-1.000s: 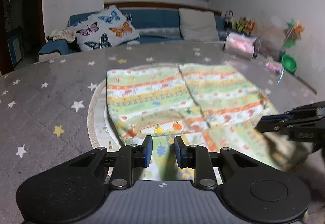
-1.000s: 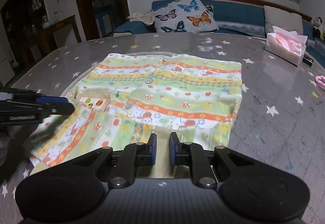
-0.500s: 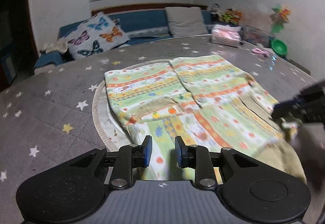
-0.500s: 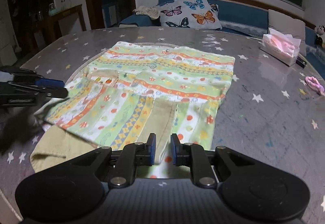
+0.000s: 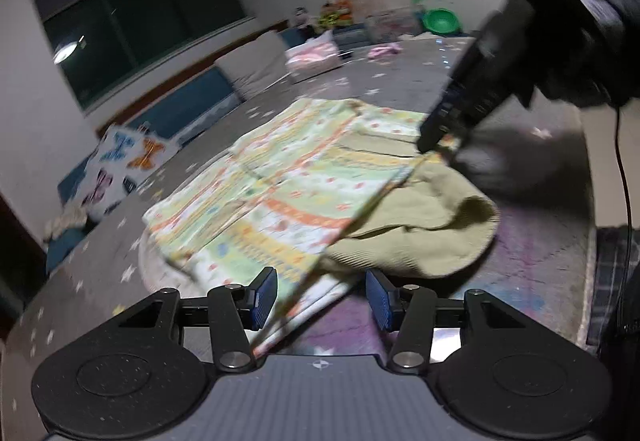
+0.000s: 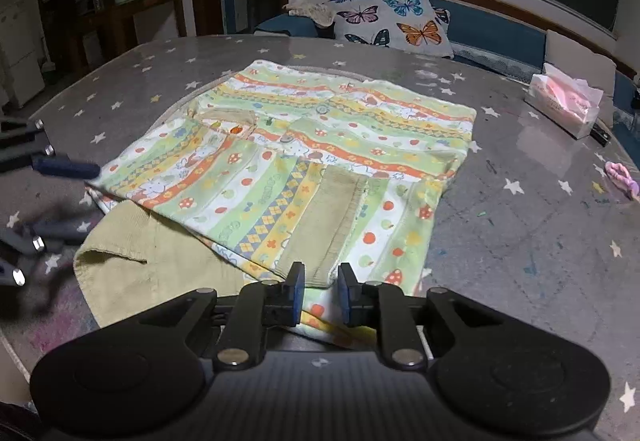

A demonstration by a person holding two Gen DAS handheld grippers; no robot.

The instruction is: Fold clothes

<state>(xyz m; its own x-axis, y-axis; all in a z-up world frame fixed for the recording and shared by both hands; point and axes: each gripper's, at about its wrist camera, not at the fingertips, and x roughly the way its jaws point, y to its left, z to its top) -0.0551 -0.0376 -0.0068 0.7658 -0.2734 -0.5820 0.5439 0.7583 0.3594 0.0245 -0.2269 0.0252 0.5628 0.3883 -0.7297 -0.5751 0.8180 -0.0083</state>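
Between our left gripper (image 5: pixel 321 299) fingers, spread wide, a loose hem of the patterned garment (image 5: pixel 280 185) lies on the starry table (image 5: pixel 532 265). Our right gripper (image 6: pixel 319 293) fingers (narrowly parted) straddle the olive cuff without visibly pinching it. Only its view shows the butterfly cushion (image 6: pixel 394 21) sharply; only the left view shows the green bowl (image 5: pixel 441 21) beyond.

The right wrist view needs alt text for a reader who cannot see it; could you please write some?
A partly folded striped children's garment with fruit prints lies on a grey star-patterned table, its olive lining exposed at the near left. The right gripper, jaws slightly apart, straddles the near hem, while the left gripper is at the garment's left edge.
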